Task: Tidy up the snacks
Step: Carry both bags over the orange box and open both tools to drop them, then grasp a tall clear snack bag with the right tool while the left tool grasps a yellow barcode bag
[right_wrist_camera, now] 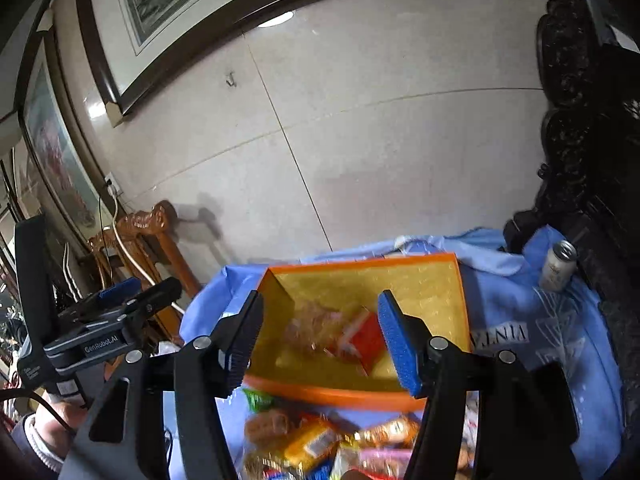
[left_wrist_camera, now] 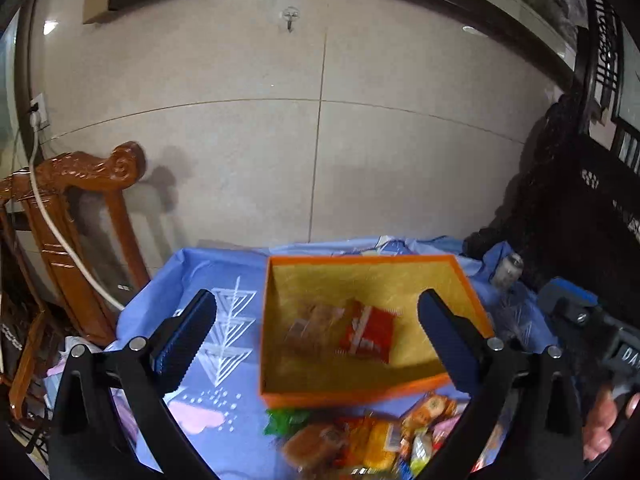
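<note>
From the left wrist, the left gripper (left_wrist_camera: 316,332) stands spread as wide as it goes, nothing between its blue-padded fingers (left_wrist_camera: 182,340) and nothing touched; it hangs above the table, over the near part of the orange box (left_wrist_camera: 362,394); the box sits on the blue patterned cloth (left_wrist_camera: 208,280) toward the far edge of the table, its yellow-lined inside holding a red packet (left_wrist_camera: 366,334) and, just left of it, a clear wrapped pastry (left_wrist_camera: 310,326), both blurred; the pile of loose snacks (left_wrist_camera: 360,436) lies on the cloth at the near edge, just in front of the box; a green wrapper (left_wrist_camera: 286,420) sits at the pile's left; at the right border a hand (left_wrist_camera: 604,420) grips the other tool.

From the right wrist, the right gripper (right_wrist_camera: 320,344) is about half open, its pads clear of everything, empty; it hovers over the box's near wall (right_wrist_camera: 332,394); the red packet and the pastry (right_wrist_camera: 310,326) lie inside beyond the fingers; the snack pile fills the near edge below; a drinks can (right_wrist_camera: 558,266) stands upright on the cloth near the table's far right corner, well apart from the box; the left gripper shows at the left border, a sleeved hand (right_wrist_camera: 48,420) below it.
</note>
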`<act>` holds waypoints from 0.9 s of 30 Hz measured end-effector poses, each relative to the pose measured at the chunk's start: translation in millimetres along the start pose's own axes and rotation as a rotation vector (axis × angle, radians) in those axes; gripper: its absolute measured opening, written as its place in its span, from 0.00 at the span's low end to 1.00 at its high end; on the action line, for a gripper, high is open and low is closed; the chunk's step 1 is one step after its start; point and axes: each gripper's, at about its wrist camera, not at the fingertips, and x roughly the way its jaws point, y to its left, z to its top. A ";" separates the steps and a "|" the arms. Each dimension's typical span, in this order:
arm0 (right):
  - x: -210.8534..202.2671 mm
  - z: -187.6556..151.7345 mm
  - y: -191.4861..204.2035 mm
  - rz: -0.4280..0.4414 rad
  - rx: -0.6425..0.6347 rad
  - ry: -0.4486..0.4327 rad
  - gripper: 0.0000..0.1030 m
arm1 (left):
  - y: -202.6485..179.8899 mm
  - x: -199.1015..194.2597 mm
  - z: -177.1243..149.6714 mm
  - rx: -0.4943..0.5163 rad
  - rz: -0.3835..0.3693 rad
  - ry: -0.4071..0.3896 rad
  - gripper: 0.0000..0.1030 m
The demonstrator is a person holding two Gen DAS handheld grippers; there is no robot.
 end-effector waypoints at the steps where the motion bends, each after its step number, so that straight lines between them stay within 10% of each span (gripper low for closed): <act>1: -5.2 -10.2 -0.6 -0.013 -0.010 0.010 0.58 | -0.5 -5.4 -8.6 0.008 0.005 -0.003 0.96; 14: -19.4 -148.1 -22.2 -0.133 0.042 0.230 0.58 | 2.3 -47.7 -136.8 0.004 -0.013 0.159 0.96; 27: 50.2 -208.3 -33.3 -0.232 0.066 0.430 0.73 | 11.1 -80.4 -176.8 -0.012 0.008 0.208 0.96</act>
